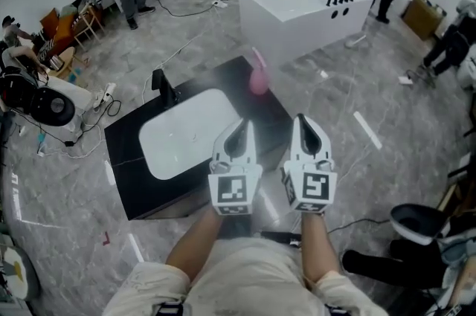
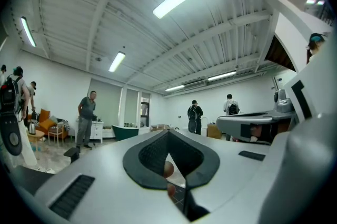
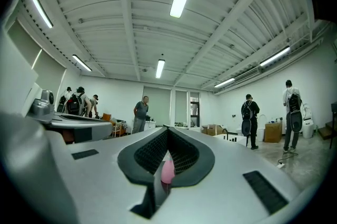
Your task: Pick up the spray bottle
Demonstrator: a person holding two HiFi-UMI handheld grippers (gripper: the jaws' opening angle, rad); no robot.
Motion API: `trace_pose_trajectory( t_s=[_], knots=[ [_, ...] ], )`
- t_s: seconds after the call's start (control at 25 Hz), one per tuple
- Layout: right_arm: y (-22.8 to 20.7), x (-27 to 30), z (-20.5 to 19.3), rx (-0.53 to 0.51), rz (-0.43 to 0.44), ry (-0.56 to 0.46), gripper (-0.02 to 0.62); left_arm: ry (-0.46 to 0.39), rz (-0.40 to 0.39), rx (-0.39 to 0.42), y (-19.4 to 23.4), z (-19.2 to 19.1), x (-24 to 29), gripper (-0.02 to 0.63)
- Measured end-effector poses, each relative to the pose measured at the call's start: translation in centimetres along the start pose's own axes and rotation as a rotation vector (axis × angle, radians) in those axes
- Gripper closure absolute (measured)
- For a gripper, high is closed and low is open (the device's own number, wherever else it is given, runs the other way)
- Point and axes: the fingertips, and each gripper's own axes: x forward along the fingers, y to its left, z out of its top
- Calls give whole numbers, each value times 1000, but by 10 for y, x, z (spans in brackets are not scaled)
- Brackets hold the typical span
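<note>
The pink spray bottle (image 1: 258, 76) stands upright at the far right corner of a black vanity top (image 1: 126, 181). My two grippers are held level, side by side, over the vanity's near edge and short of the bottle. The left gripper (image 1: 242, 123) is shut and empty, with the bottle ahead and slightly to its right. Also shut and empty, the right gripper (image 1: 303, 118) has the bottle ahead to its left. In the right gripper view the bottle (image 3: 167, 171) shows pink through the gap behind the closed tips (image 3: 167, 128). The left gripper view shows jaws (image 2: 168, 132) meeting at the tips.
A white basin (image 1: 186, 132) is set in the vanity top, with a black faucet (image 1: 163, 88) at its far left. A white bathtub (image 1: 297, 6) stands beyond the vanity. Several people stand around the room. Cables and gear (image 1: 44, 102) lie on the floor at left.
</note>
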Motion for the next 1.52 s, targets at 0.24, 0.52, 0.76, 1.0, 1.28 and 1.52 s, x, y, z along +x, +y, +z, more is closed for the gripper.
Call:
trace_pose_trajectory(
  t_s=[0.24,0.52,0.76,1.0,1.28,1.52],
  knots=[
    [2,61,9,-32,0,-1,591,-8,-5,-10,31,1,51,604],
    [20,134,13,-46,15,1,592,-6,-2,-23,82,1,102,604],
    [28,184,10,-59,-1,23,592,-4,4,-34,119,-2,140,604],
    [30,210,-2,-70,1,71,591,5,-16,-26,129,-12,162,604],
    [44,222,-14,-61,35,39,592,-5,23,-37,147,-17,157,604],
    [13,246,-22,-56,94,63,591,-5,83,-48,131,-12,185,604]
  ],
)
